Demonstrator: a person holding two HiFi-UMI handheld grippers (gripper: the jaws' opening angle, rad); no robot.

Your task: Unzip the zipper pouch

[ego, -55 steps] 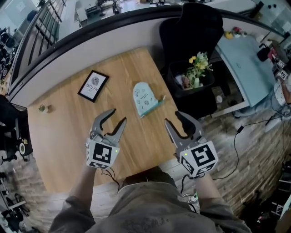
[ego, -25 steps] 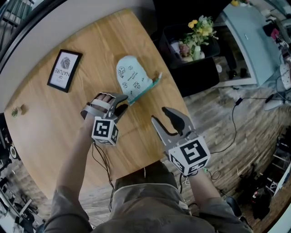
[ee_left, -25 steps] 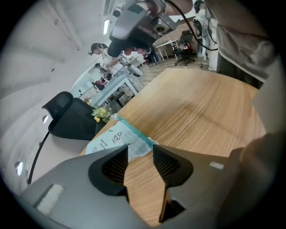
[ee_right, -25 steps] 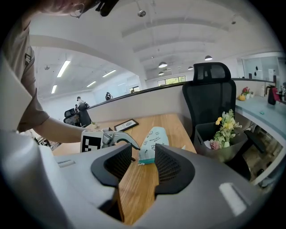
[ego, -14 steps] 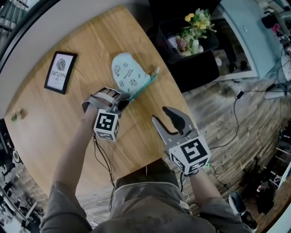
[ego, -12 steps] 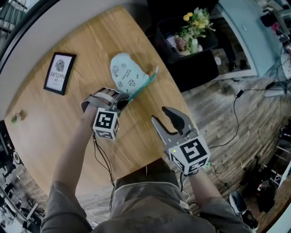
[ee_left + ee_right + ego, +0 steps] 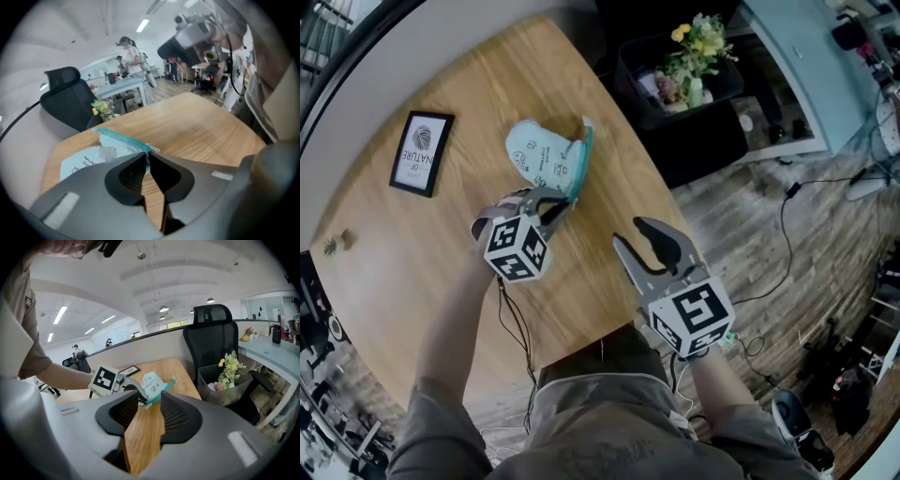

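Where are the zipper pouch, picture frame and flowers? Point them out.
zipper pouch (image 7: 539, 155): head view, its printed face
picture frame (image 7: 422, 153): head view, its white print
flowers (image 7: 697, 49): head view, middle of the bunch

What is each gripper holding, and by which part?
The left gripper is closing its fingers on the zipper pouch at its near corner, beside the zipper's end. The right gripper is open, holding nothing.

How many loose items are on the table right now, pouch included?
3. The zipper pouch near the right edge of the table, a framed picture left of it, and a small green thing by the left edge. The forearms hide some tabletop.
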